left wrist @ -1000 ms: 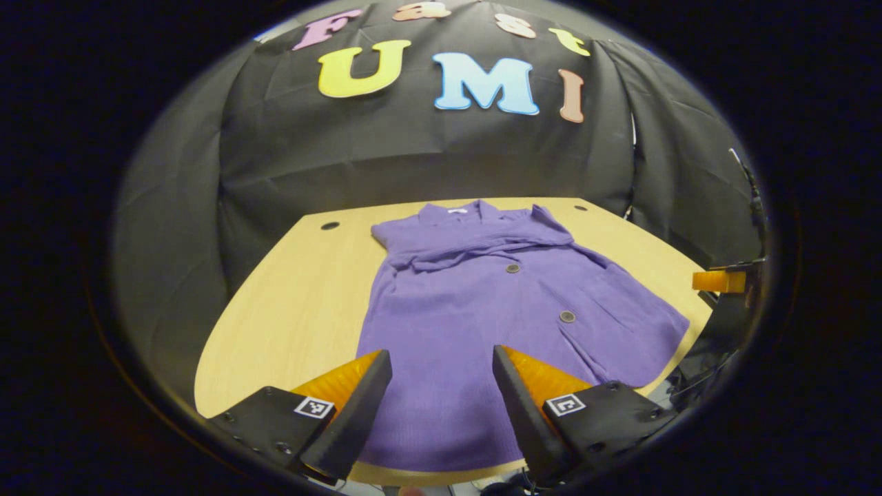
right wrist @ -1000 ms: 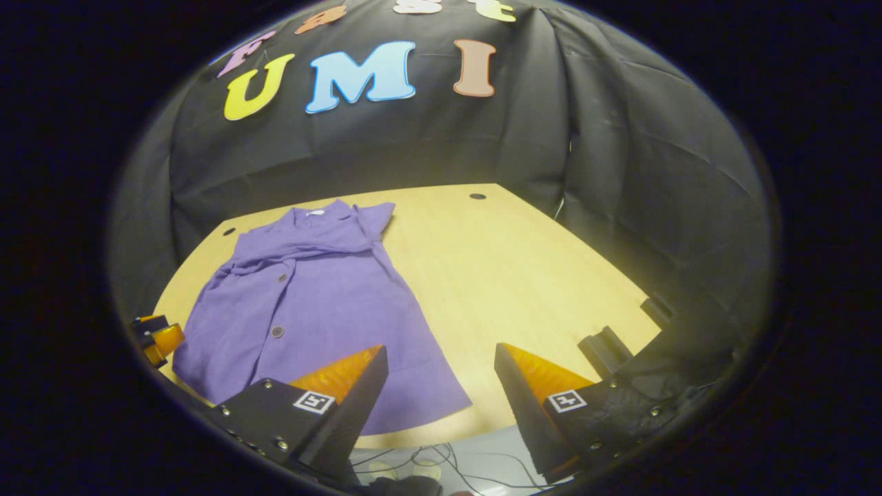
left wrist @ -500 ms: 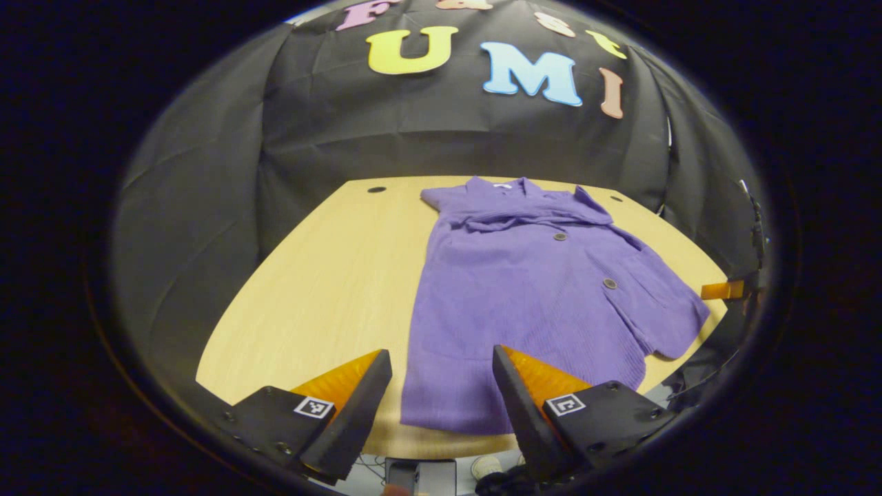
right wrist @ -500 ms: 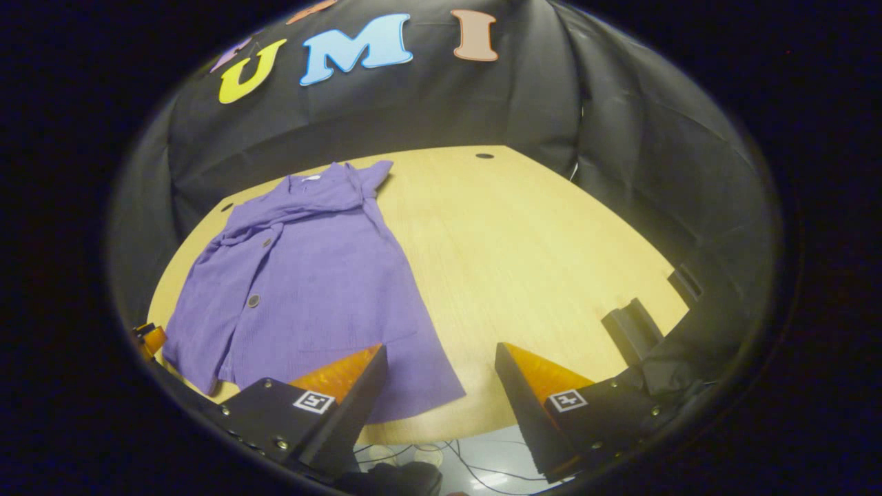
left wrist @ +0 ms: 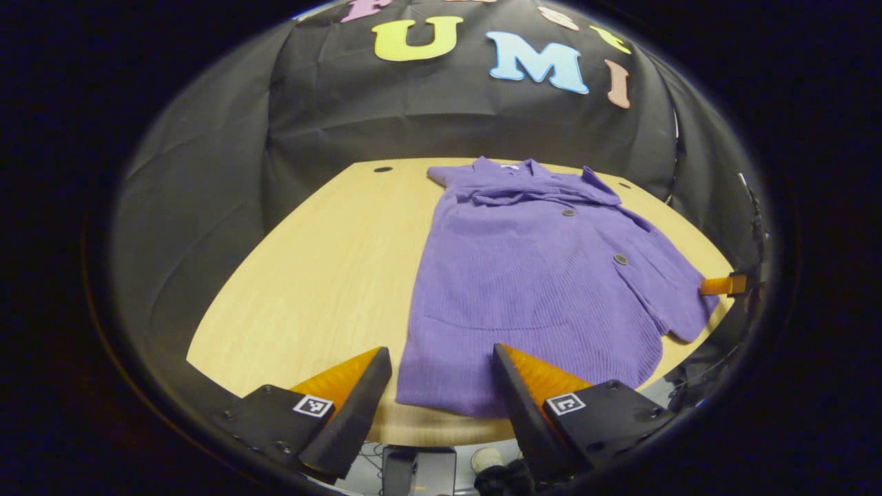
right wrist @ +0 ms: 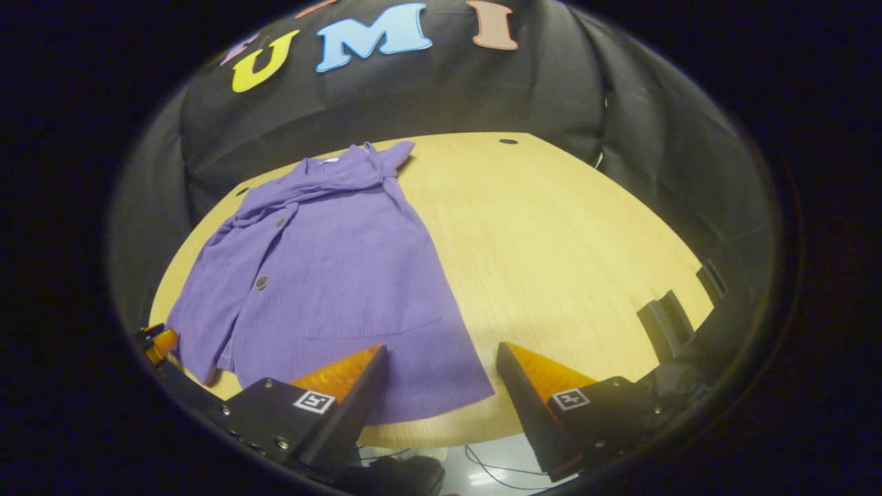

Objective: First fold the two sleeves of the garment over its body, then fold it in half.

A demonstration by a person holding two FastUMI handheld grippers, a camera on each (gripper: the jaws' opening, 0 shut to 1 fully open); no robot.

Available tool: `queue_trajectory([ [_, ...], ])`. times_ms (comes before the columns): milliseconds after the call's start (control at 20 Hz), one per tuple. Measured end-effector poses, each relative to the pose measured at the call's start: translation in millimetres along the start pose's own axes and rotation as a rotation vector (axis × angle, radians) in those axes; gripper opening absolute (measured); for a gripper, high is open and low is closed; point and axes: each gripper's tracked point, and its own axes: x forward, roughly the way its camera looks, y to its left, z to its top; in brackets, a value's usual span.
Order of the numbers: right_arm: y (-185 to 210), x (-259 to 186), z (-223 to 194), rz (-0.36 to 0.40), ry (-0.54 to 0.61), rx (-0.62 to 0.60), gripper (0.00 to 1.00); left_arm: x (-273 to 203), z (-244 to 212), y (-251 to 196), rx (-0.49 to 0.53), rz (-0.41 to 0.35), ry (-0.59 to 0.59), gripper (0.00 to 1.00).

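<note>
While both grippers [left wrist: 441, 393] [right wrist: 441, 393] gape, garment [left wrist: 544, 275] hem meets table [left wrist: 317, 275] edge.

Dim booth, soft overhead light, sharp centre, strong fisheye bending at edges.

A purple ribbed button-front shirt [left wrist: 530, 275] lies flat and face-up on the bench [left wrist: 324, 275], its collar toward the far edge and its hem close to the near edge. Both short sleeves are already folded in across the chest, forming a bunched band just below the collar. Two dark buttons show down the placket, and a patch pocket sits low on the front. The body flares wider toward the hem, which lies slightly uneven.
</note>
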Motion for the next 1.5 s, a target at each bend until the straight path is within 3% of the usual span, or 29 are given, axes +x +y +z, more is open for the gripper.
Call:
queue_trajectory([
  [200, 6, -2, -5, -0.001, -0.005, -0.013, 0.95, -2, -1, -7, -0.013, 0.004, -0.013, 0.93],
  [250, 6, -1, -4, -0.004, -0.008, -0.011, 0.89, -2, -1, -11, -0.012, 0.004, -0.018, 0.85],
  [300, 7, 1, -4, -0.002, -0.007, -0.007, 0.89, -2, -1, -15, -0.01, 0.0, -0.021, 0.78],
  [350, 10, 1, -3, 0.002, -0.014, 0.001, 0.68, -2, -1, -20, -0.007, -0.002, -0.026, 0.67],
  [500, 21, 3, -3, 0.035, -0.031, 0.001, 0.41, -2, -1, -30, -0.003, 0.01, -0.03, 0.3],
  [550, 23, 2, -4, 0.038, -0.033, 0.021, 0.25, -1, -3, -31, 0.004, 0.025, -0.022, 0.21],
  [600, 23, 3, -5, 0.044, -0.029, 0.032, 0.17, 0, -4, -34, 0.005, 0.031, -0.017, 0.2],
  [650, 25, 1, -4, 0.062, -0.02, 0.041, 0.16, -2, -3, -33, 0.004, 0.046, -0.001, 0.12],
  [750, 27, 4, -4, 0.095, 0.01, 0.07, 0.05, 0, -1, -34, -0.006, 0.063, 0.022, 0.07],
  [950, 27, -14, 14, 0.173, 0.005, 0.081, 0.03, -12, 14, -39, -0.061, 0.087, 0.047, 0.07],
  [1200, 34, -48, 77, 0.295, -0.114, 0.056, 0.03, -42, 78, -52, -0.143, 0.099, -0.051, 0.07],
  [1500, 49, -67, 144, 0.39, -0.193, 0.085, 0.03, -49, 150, -59, -0.218, 0.071, -0.138, 0.07],
])
